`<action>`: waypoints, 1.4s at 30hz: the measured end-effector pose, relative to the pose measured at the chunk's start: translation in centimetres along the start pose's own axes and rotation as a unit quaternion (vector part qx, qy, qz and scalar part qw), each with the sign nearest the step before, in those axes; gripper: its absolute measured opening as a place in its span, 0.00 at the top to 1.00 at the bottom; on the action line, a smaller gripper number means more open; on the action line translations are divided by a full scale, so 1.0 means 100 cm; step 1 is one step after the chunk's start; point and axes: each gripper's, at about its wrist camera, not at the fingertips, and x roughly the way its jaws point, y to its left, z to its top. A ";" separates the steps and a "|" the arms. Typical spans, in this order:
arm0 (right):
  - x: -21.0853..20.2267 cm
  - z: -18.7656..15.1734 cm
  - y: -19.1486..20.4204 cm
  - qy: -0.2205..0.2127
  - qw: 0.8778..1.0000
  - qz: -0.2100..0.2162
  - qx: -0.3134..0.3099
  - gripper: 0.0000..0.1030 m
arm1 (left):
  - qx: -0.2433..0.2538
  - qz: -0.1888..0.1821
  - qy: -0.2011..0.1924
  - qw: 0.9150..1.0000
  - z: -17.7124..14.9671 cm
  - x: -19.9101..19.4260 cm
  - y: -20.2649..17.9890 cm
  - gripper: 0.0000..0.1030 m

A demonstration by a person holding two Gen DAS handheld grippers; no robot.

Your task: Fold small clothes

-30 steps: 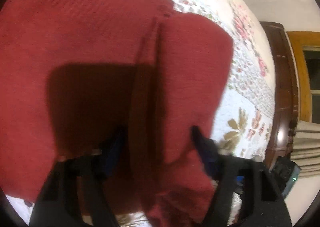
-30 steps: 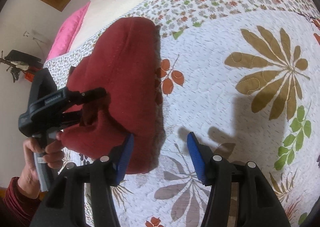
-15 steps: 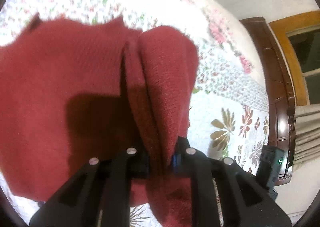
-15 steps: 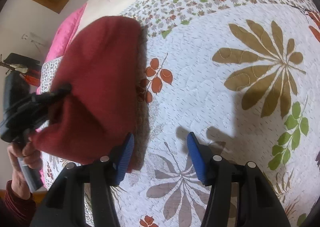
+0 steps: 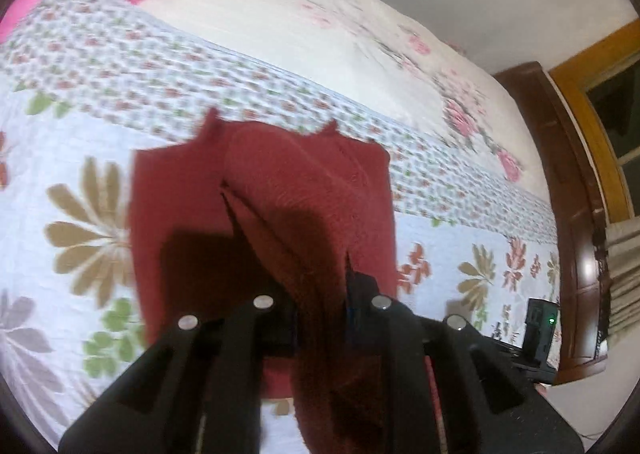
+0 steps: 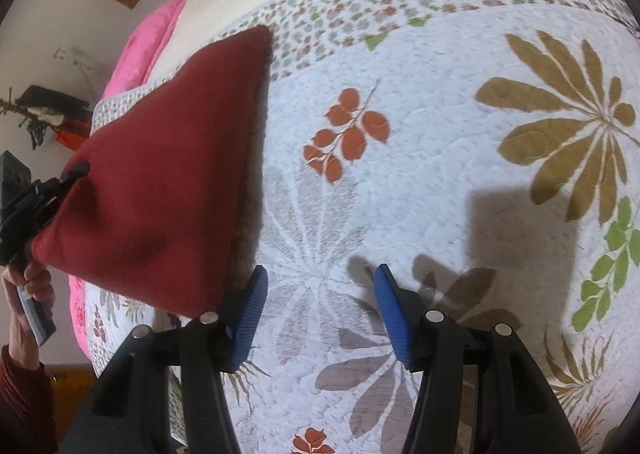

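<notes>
My left gripper point(image 5: 320, 310) is pinched tight on a fold of the red sweater point(image 5: 264, 221). The sweater hangs from it and the rest spreads out in front on the flowery quilt point(image 5: 80, 133). My right gripper point(image 6: 318, 306) has its blue fingers point(image 6: 252, 310) wide apart, with the sweater just to its left.

The right hand-held gripper point(image 6: 318, 304) hovers over the floral quilt point(image 6: 440, 181) with its blue-padded jaws spread apart and empty. Up and to its left, a dark red knit garment point(image 6: 168, 181) hangs taut, pinched at its far corner by the left hand-held gripper point(image 6: 60, 185), gripped by a hand point(image 6: 30, 286).
</notes>
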 end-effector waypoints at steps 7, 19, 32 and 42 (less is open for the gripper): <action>0.009 -0.007 0.019 0.015 1.000 -0.004 -0.027 0.45 | -0.039 0.035 -0.004 0.999 -0.005 0.001 0.069 0.86; 0.037 -0.021 0.061 0.047 0.997 -0.003 -0.065 0.45 | -0.093 -0.005 0.053 0.994 -0.044 0.020 0.109 0.61; 0.090 -0.025 0.097 0.094 0.994 0.030 -0.046 0.38 | -0.060 0.039 0.096 0.993 -0.089 0.015 0.094 0.45; 0.060 -0.029 0.107 0.070 0.991 0.071 -0.087 0.84 | -0.040 0.028 0.100 0.994 -0.084 0.020 0.103 0.78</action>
